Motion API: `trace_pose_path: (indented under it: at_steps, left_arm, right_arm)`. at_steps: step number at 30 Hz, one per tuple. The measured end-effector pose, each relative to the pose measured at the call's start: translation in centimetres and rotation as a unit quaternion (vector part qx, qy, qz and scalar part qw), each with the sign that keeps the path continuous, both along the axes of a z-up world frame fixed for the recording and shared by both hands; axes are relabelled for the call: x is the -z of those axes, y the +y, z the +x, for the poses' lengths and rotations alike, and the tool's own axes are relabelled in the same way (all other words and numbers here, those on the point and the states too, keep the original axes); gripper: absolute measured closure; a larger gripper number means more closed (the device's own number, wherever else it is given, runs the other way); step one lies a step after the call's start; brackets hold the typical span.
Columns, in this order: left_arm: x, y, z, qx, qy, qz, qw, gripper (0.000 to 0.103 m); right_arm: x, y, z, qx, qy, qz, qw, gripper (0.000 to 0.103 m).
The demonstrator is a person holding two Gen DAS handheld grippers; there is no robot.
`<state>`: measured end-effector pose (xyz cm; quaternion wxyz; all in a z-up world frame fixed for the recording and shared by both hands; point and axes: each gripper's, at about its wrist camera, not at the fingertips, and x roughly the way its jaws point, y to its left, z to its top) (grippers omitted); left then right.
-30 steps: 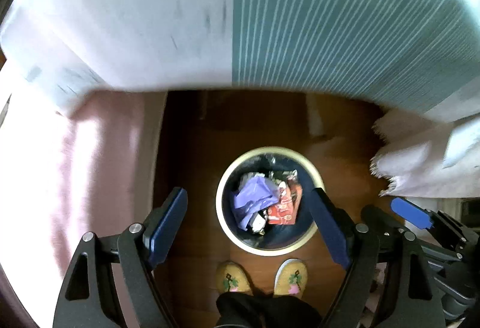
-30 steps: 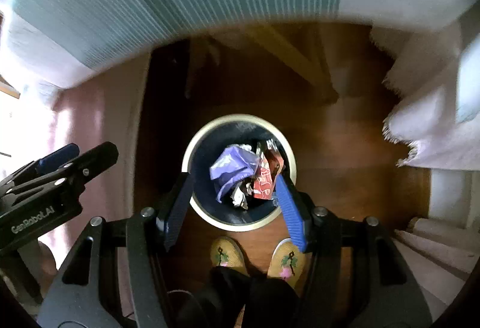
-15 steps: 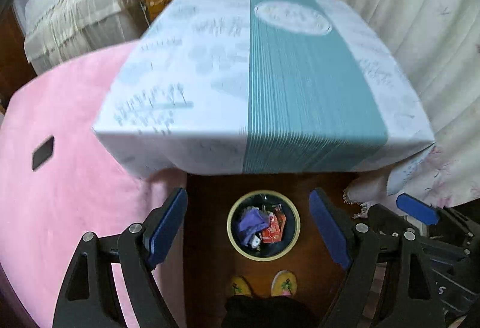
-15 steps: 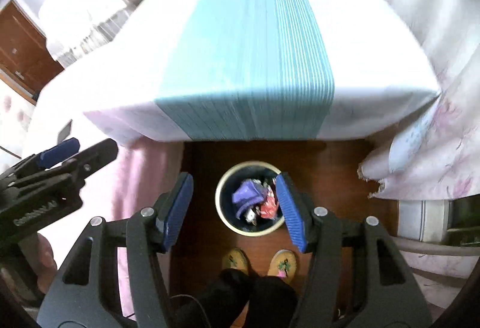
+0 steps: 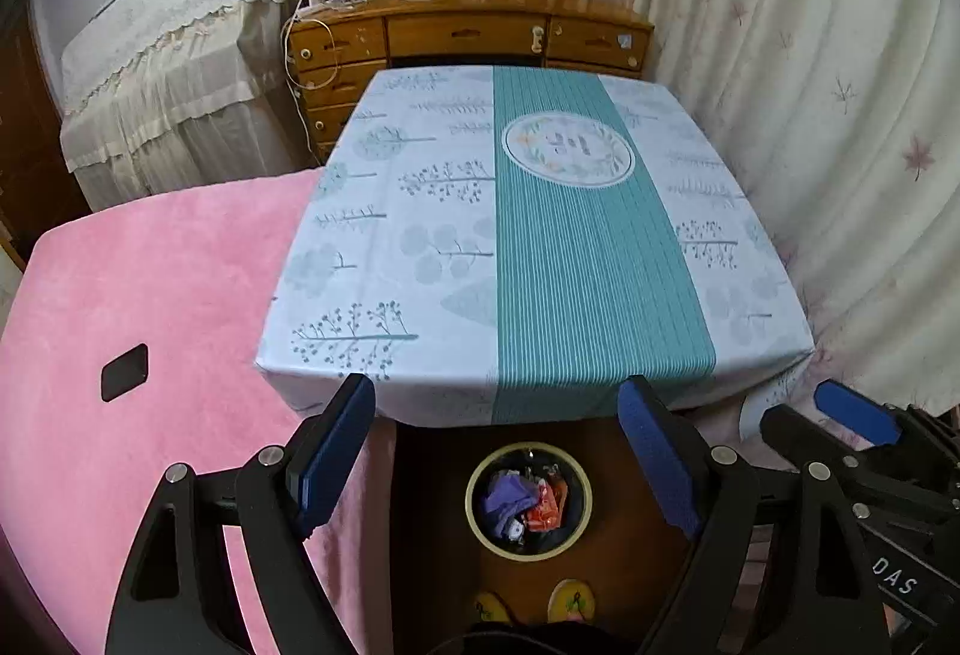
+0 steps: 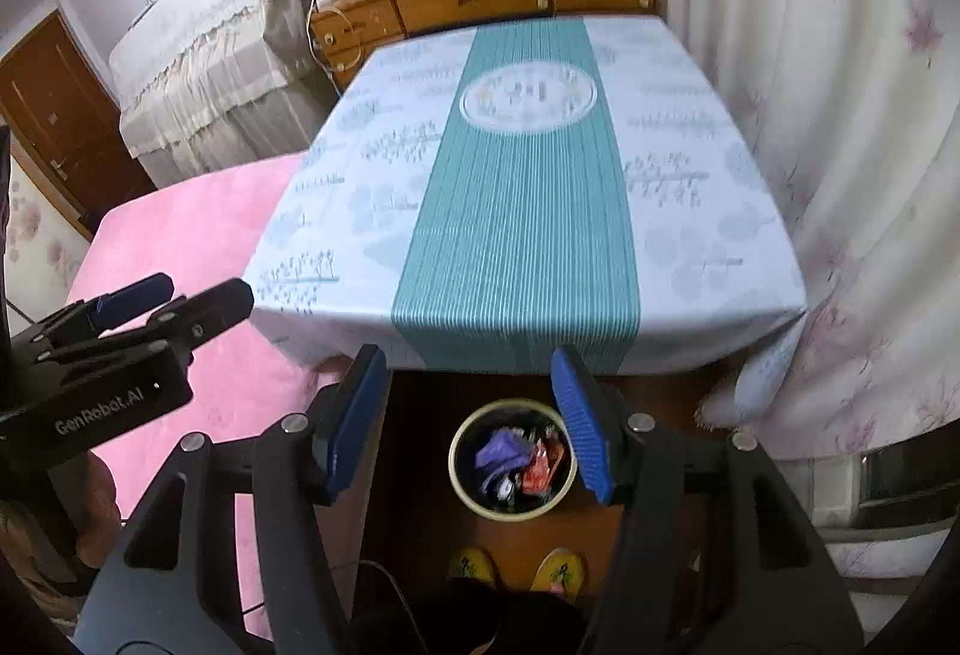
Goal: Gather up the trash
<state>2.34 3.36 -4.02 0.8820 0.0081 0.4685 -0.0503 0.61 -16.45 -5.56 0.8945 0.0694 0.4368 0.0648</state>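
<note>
Both tools are raised above the bin (image 5: 528, 499), which stands on the wood floor just in front of the table's (image 5: 540, 235) near edge and directly ahead of the person's slippers (image 5: 570, 598).

Left gripper (image 5: 498, 457): jaws spread wide, holding nothing. Right gripper (image 6: 471, 418): jaws spread, holding nothing.

Trash (image 5: 525, 502) lies inside the bin: a crumpled purple piece, a red wrapper beside it, and small pale scraps underneath. No trash is visible on the table's cloth top. A dark flat item (image 5: 124, 372) lies on the pink bedcover (image 5: 150, 325), well left of the bin; what it is cannot be told.

Handling judgement: the contents look like thin film and paper, hence light, soft and easily crushed, with the wrapper likely slick. Any such piece is best pinched at a raised fold or crumpled ridge, not a flat face. The bin itself looks rigid and light; its pale rim (image 6: 513, 514) offers the only firm hold, one wall between the jaws.

Collection appears complete or nearly so.
</note>
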Motion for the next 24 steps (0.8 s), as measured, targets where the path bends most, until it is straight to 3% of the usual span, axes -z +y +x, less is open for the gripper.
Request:
trace_pose_path:
  at_steps: [10, 24]
  left_arm:
    - [-0.6, -0.3, -1.0, -0.006, -0.005, 0.010, 0.9999, 0.019]
    - [0.2, -0.6, -1.4, -0.017, -0.009, 0.017, 0.9997, 0.019]
  right_arm:
    - [-2.2, 2.0, -1.3, 0.003, -0.026, -0.026, 0.999, 0.048]
    - [-0.9, 2.2, -1.2, 0.016, -0.027, -0.035, 0.999, 0.048]
